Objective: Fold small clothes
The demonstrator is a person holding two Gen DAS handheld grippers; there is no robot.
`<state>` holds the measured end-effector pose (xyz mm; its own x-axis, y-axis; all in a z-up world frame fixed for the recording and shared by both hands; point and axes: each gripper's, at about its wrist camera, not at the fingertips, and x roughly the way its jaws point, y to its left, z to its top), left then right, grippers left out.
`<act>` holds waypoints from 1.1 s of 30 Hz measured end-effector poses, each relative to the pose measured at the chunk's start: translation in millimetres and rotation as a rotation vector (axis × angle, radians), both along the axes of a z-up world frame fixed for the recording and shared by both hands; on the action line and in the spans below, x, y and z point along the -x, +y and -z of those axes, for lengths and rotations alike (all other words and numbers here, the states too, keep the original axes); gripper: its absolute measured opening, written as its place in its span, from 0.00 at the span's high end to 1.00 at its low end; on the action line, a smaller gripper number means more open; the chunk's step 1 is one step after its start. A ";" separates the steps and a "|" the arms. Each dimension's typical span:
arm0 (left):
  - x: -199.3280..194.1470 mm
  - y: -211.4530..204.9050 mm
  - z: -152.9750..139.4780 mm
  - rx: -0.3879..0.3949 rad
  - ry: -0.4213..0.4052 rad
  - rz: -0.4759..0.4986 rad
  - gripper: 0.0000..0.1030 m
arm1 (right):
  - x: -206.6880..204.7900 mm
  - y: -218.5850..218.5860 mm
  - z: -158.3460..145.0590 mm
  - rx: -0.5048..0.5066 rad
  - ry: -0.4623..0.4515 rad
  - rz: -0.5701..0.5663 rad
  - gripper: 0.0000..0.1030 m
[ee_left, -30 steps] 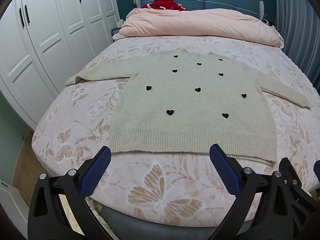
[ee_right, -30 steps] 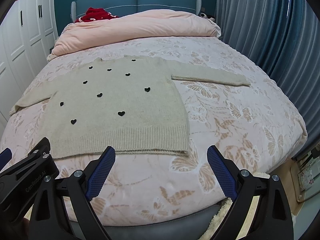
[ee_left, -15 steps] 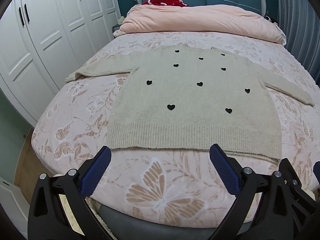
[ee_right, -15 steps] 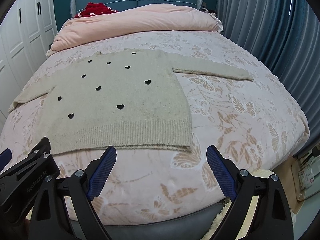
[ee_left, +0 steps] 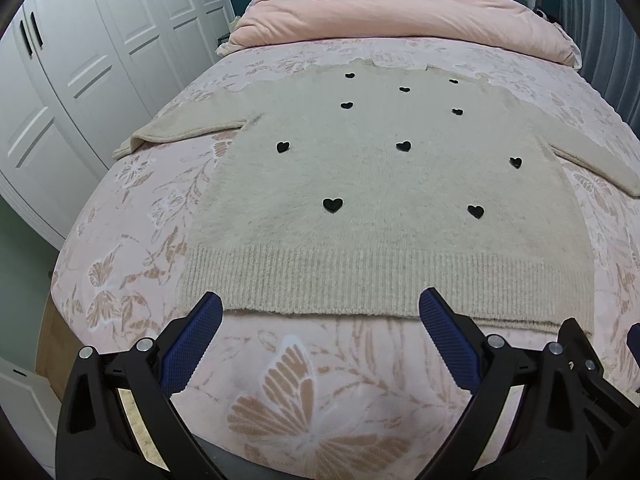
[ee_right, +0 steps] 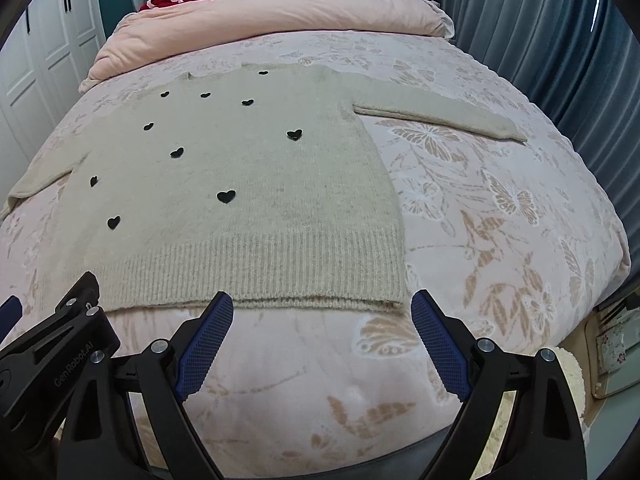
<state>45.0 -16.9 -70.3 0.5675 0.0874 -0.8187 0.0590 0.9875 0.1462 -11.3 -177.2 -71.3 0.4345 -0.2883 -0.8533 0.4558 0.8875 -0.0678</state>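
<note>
While the beige sweater (ee_left: 384,200) lies flat and unfolded on the bed (ee_left: 320,392), sleeves spread to either side and ribbed hem nearest us, we hold our left hand-held gripper (ee_left: 320,310) with its blue pads wide apart just short of that hem. Our right hand-held gripper (ee_right: 322,312) is spread equally wide at the hem's right corner, gripping nothing. Small black hearts (ee_left: 333,204) dot the knit.
</note>
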 end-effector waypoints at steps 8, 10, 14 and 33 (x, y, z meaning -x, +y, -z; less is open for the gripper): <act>-11.1 0.8 3.0 0.003 0.003 -0.016 0.07 | -13.9 1.6 1.3 0.006 0.001 -0.014 0.13; -14.0 0.3 3.6 0.002 0.001 -0.011 0.06 | -17.3 0.6 2.2 0.001 -0.005 -0.033 0.13; -28.9 3.9 4.9 0.036 0.029 0.020 0.04 | -29.5 -36.2 7.1 -0.077 -0.090 -0.085 0.13; -96.0 33.4 34.0 0.220 0.024 -0.049 0.04 | -125.8 -512.8 88.6 -0.426 -0.323 0.717 0.34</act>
